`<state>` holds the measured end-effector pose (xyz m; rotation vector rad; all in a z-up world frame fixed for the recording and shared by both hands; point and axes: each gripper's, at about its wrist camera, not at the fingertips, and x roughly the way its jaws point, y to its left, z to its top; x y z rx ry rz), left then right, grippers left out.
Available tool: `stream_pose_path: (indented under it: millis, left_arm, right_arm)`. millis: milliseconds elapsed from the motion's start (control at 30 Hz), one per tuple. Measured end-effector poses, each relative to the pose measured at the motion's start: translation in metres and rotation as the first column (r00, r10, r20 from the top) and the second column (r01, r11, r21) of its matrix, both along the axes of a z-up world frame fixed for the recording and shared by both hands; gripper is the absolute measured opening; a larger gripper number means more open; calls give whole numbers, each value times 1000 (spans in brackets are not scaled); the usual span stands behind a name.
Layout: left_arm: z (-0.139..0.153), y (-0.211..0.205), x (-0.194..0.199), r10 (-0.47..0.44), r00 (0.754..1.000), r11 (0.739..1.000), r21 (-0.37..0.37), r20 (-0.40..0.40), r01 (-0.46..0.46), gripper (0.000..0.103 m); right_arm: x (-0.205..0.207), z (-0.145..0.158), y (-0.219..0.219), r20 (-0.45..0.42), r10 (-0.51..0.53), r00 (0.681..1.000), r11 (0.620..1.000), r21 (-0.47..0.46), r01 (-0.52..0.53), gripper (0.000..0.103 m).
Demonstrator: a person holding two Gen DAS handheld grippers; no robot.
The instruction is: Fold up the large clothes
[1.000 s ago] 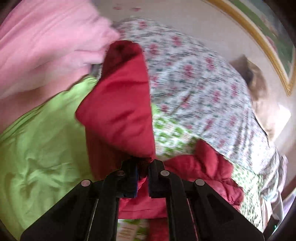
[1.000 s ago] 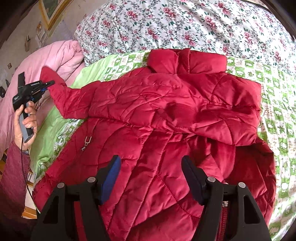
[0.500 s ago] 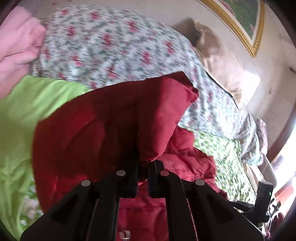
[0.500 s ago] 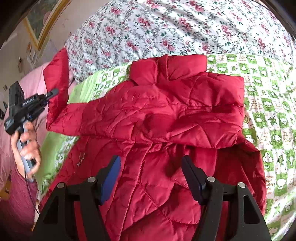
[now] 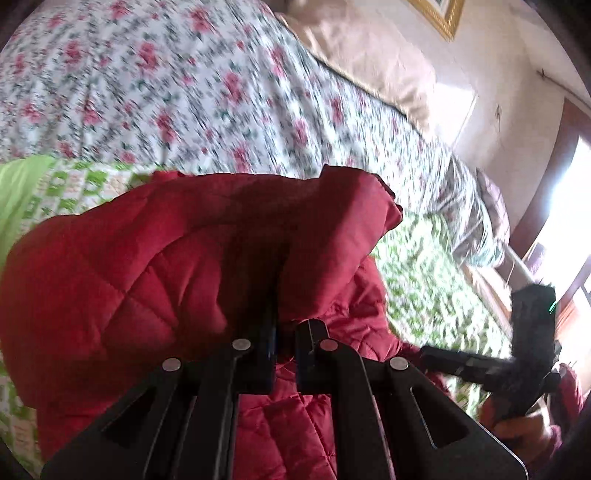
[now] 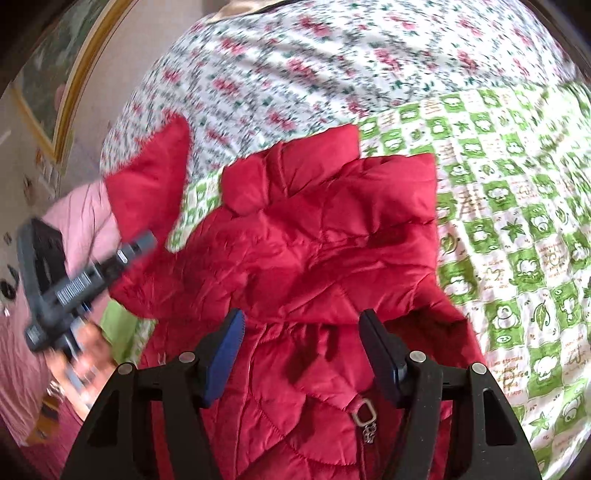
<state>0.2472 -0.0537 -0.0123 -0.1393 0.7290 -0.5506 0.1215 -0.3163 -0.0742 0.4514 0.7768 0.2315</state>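
Observation:
A red quilted jacket [image 6: 325, 240] lies on a green and white patterned sheet [image 6: 517, 221]. My left gripper [image 5: 284, 332] is shut on the jacket's sleeve [image 5: 184, 266] and holds it up over the jacket body; it also shows in the right wrist view [image 6: 140, 243] with the sleeve [image 6: 155, 184] raised at the left. My right gripper [image 6: 301, 332] is open and empty just above the jacket's middle, near a zipper pull [image 6: 365, 417]. It appears in the left wrist view [image 5: 428, 356] at the lower right.
A floral duvet [image 6: 332, 66] is heaped behind the jacket. A pink blanket [image 6: 85, 214] lies at the left. A beige pillow [image 5: 369, 55] and a gold picture frame [image 5: 439, 18] are by the wall. A bright window [image 5: 569, 221] is at the right.
My left gripper has carried the sleeve up and to the right over the jacket body. My right gripper has moved in closer above the jacket and stays open.

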Motion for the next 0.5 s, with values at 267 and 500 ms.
stream_pose_path:
  millis: [267, 500]
  left_arm:
    - [-41, -54, 5, -43, 998, 994, 96, -39, 47, 4]
    - [-73, -73, -3, -121, 989, 979, 153, -80, 132, 6]
  right_arm:
    - [16, 10, -23, 27, -48, 998, 996, 72, 46, 68]
    - [46, -2, -29, 9, -36, 999, 985, 169, 34, 68]
